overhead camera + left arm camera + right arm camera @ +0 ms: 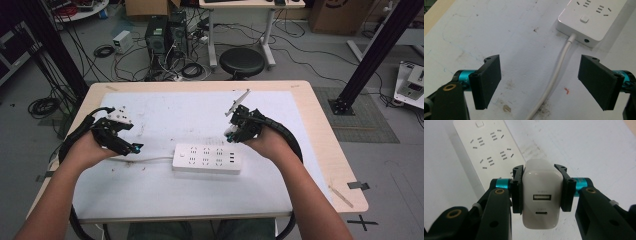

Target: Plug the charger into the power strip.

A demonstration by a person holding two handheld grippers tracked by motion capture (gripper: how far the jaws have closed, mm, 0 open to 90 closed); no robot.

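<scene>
My right gripper (541, 191) clamps a white charger (542, 195), its ports plain in the right gripper view. My left gripper (540, 82) gapes wide over the power strip's cord (554, 77) on the table (150, 195), strip (206, 158) mid-table between both.

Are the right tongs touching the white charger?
Touching. In the right gripper view, both black jaws of the right tongs press flat against the charger's sides, holding it above the power strip.

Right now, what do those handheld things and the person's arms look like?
Each tool, left and right, is black with flat rectangular pads, teal barrels and brass-ringed pivots. A black corrugated cable trails from each; grey plates sit on top. The forearms are sleeveless.
</scene>
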